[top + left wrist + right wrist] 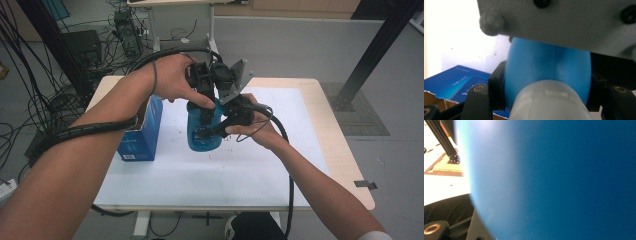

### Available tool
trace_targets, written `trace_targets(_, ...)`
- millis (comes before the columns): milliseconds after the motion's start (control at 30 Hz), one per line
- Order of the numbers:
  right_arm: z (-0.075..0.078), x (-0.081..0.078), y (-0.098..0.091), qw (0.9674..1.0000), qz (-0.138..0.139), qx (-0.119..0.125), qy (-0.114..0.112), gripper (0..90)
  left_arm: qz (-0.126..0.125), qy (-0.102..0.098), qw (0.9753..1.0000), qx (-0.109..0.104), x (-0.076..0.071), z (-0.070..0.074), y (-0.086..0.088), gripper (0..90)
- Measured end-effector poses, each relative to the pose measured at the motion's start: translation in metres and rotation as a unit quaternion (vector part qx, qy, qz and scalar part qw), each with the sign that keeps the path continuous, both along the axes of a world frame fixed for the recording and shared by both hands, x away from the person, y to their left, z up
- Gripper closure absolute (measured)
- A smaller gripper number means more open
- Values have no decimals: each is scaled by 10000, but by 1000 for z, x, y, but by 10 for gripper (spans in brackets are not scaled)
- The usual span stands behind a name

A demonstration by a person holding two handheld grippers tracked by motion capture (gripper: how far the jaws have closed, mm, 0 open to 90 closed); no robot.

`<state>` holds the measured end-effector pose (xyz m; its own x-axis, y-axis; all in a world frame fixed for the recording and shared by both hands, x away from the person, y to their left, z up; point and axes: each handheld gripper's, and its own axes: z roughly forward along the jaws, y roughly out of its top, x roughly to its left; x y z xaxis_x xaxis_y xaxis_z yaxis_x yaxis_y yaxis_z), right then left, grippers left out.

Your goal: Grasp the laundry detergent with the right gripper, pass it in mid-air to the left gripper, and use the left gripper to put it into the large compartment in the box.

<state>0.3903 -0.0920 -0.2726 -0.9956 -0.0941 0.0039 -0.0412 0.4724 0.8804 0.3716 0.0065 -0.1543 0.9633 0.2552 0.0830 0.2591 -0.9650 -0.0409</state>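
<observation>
A person stands at a table (320, 150) covered in white paper, a two-jaw gripper in each hand. Both grippers are closed on one blue bottle (202, 131), which stands upright on the paper.

The left gripper (206, 102) comes down from above. Its black jaws clamp the bottle's shoulder from both sides, just below the white cap (549, 102), which sits nearest that gripper's camera. The right gripper (220, 131) reaches in level from the bottle's right, and its jaws press the lower body; in its own view the blue wall (564, 180) sits right against the lens.

A blue box (142, 135), open at the top, stands just beyond the left gripper's outer side, near the bottle but apart from it.

The work looks like steadying the bottle, perhaps to open or lift it. To do it well, the lower grip should hold firm while the upper one stays centred on the neck, so the bottle neither tips nor twists free.
</observation>
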Motion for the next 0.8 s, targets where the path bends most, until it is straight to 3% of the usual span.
trace_targets(800, -1, -1, 0, 10000, -21, 28, -9, 433, -11, -53, 10000, 6, -2, -1, 0, 374)
